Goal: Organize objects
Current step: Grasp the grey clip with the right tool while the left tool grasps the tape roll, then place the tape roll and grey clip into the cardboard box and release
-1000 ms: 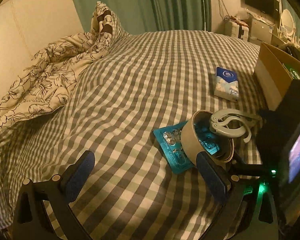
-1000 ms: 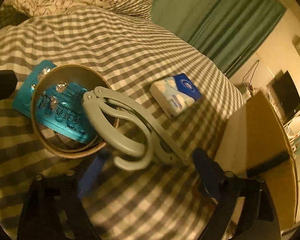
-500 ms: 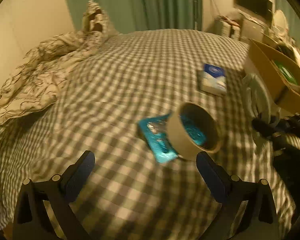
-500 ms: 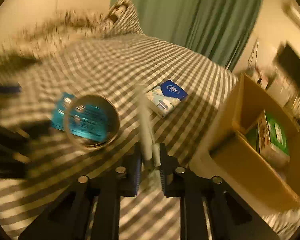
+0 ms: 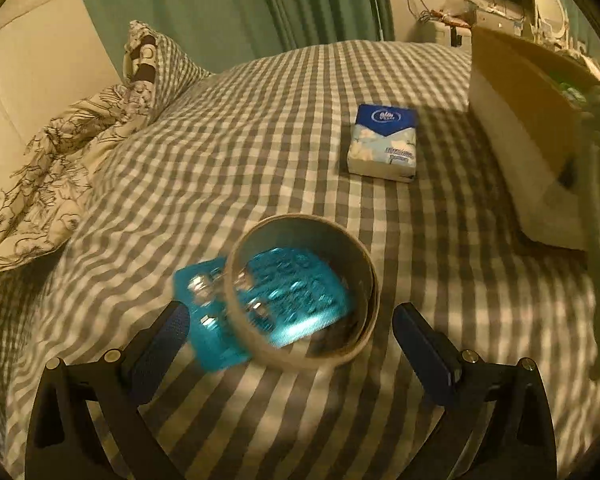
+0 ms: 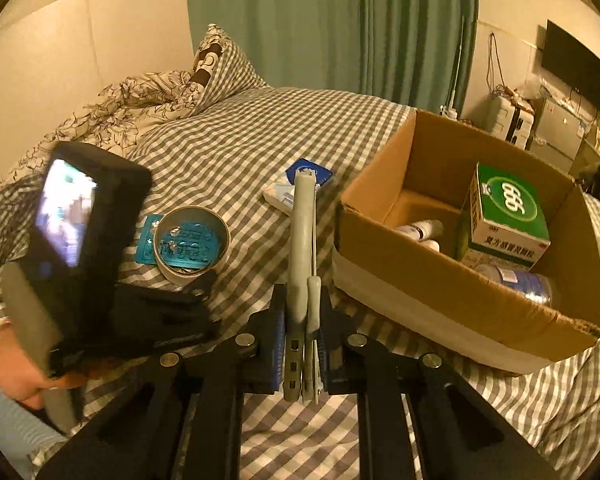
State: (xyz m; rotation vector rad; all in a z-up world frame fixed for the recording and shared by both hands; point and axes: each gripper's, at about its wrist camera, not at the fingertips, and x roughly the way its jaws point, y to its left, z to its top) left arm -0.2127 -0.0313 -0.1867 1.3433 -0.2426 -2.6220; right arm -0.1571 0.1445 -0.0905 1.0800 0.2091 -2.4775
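Right gripper is clamped tight on the grey-green hand grip trainer, pads pinching its two handles near the rear end, w/ the long body sticking out fwd above the checked bed, just beside the cardboard box. You're holding stiff plastic, prob light, but it's sprung and smooth, so expect it to want to twist or slide out if you tilt fast; keep the pinch low on the handles where they sit flat together. Left gripper has its jaws spread wide and nothing in them, hanging over the tape roll, which rests on the blue blister pack. Roll looks rigid cardboard, light; take it across the wall, one pad inside, one outside. Blister pack is thin, flexy foil, hard to pinch flat off soft bedding, so go for an edge once the roll's off. Tissue pack is soft and squashy, grab across the short sides. Box already holds a green carton and bottles.
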